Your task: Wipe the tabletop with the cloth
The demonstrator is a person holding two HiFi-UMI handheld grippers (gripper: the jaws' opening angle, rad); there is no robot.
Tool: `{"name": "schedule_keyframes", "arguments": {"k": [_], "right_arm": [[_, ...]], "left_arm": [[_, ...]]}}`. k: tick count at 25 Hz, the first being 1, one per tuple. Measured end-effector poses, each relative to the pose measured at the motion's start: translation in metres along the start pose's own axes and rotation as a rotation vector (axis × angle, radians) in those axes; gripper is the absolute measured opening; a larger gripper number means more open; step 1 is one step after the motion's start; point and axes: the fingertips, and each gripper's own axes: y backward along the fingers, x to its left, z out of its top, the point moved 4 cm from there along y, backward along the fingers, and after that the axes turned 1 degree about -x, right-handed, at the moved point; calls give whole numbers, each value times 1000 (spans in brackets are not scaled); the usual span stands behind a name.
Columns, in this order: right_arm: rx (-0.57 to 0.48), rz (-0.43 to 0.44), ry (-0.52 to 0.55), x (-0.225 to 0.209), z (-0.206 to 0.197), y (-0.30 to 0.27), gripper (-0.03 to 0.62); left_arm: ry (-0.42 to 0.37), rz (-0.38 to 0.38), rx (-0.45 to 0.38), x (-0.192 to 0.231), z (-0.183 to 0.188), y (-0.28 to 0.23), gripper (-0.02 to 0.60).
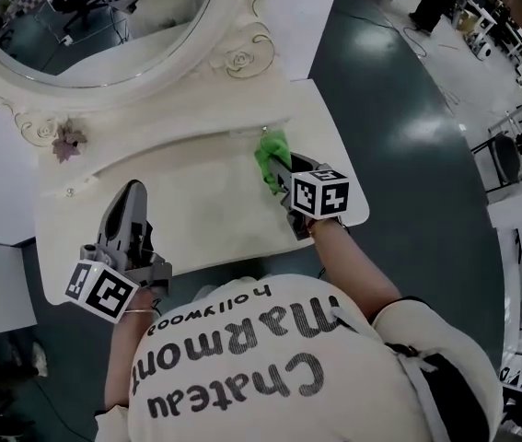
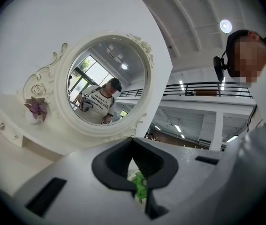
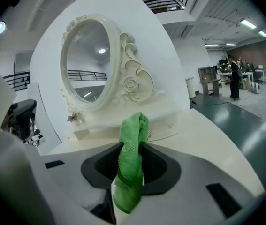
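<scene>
The green cloth [image 3: 132, 161] is pinched between the jaws of the right gripper [image 1: 280, 177], at the right part of the white tabletop [image 1: 207, 221]. The left gripper [image 1: 131, 191] is held with jaws pressed together, empty.

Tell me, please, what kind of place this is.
Probably a large workshop or lab hall, not a home. The cream-white ornate dressing table with its oval carved-frame mirror stands on a glossy dark green floor, and office desks and chairs fill the open space beyond it.
</scene>
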Motion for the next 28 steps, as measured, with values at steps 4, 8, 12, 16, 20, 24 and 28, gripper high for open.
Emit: {"name": "schedule_keyframes", "arguments": {"k": [4, 8, 12, 16, 20, 24, 28], "right_arm": [[52, -30, 31, -5, -12, -12, 117], [146, -61, 136, -4, -14, -31, 120], [215, -96, 240, -5, -16, -49, 120], [280, -116, 300, -10, -31, -59, 119], [309, -130, 360, -11, -37, -62, 117], [397, -137, 364, -9, -33, -65, 115], [425, -170, 382, -8, -32, -68, 114]], "left_arm": [[-6, 28, -2, 6, 0, 10, 8], [-13, 69, 5, 14, 3, 17, 8], [-17, 74, -1, 15, 8, 21, 8], [-29, 80, 2, 16, 11, 26, 8], [-27, 90, 7, 19, 12, 31, 8], [-30, 81, 16, 17, 11, 30, 8], [-32, 58, 18, 14, 10, 25, 8]]}}
